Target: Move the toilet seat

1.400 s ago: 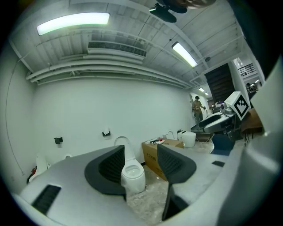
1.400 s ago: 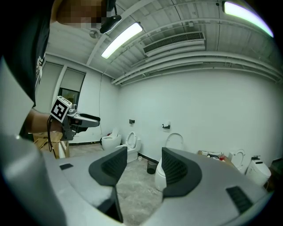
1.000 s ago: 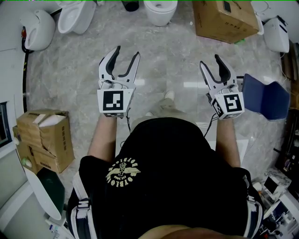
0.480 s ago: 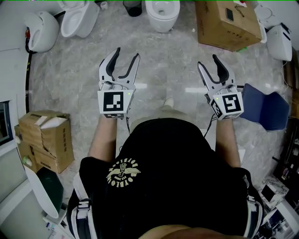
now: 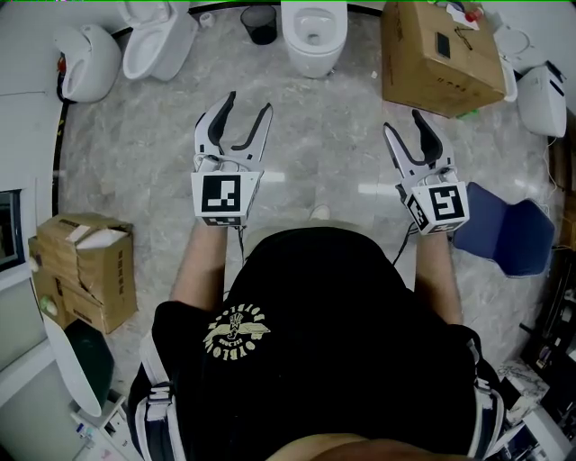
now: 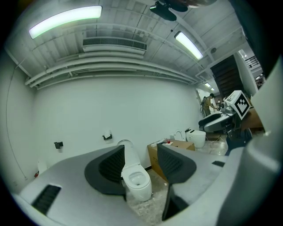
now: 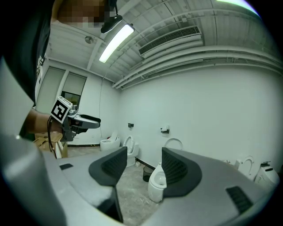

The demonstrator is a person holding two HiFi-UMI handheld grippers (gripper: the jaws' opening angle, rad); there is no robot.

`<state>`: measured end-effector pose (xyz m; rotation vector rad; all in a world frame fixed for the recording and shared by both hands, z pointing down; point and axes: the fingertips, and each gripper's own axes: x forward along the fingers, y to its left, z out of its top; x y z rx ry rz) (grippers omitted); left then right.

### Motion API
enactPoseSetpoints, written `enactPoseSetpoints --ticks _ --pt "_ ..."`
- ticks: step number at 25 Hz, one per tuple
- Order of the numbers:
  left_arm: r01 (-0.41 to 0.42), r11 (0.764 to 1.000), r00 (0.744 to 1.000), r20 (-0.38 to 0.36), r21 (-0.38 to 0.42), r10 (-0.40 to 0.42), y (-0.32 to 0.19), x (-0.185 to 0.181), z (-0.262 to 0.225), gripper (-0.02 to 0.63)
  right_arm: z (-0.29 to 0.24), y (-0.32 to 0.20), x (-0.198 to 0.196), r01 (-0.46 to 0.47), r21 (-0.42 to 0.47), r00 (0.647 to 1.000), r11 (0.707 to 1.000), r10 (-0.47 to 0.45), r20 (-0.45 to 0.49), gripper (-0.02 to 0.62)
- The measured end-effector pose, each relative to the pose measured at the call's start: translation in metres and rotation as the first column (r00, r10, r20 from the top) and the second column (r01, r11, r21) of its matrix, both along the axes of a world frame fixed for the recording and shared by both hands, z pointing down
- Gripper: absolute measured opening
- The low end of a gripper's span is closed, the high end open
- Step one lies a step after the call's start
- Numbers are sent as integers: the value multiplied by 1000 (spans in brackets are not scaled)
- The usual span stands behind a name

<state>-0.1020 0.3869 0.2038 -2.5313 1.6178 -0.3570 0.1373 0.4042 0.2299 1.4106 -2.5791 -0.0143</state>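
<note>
A white toilet point(image 5: 312, 29) stands against the far wall ahead, its bowl open to view. In the left gripper view this toilet point(image 6: 135, 184) shows between the jaws, its lid point(image 6: 128, 152) raised against the wall. It appears again in the right gripper view, where the toilet point(image 7: 155, 186) stands low beside the right jaw. My left gripper point(image 5: 248, 103) is open and holds nothing. My right gripper point(image 5: 403, 122) is open too, and empty. Both hang in the air well short of the toilet.
A large cardboard box point(image 5: 439, 54) sits right of the toilet, a black bin point(image 5: 261, 22) to its left. More toilets point(image 5: 158, 42) line the left wall. A blue chair point(image 5: 504, 228) is at my right, stacked boxes point(image 5: 83, 270) at my left.
The toilets and the box have slid down the head view, so I have come closer to the far wall. Both grippers stay open and level.
</note>
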Motion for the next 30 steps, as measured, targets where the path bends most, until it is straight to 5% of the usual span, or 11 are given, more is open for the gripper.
enactPoseSetpoints --ticks 12,30 --pt "93 996 995 24 7 -93 -13 -4 -1 233 9 -33 22 2 -9 1000 1000 -2 2 233" --pt "48 999 997 63 -2 -47 -74 -8 8 232 12 -91 2 -16 -9 1000 1000 16 8 233"
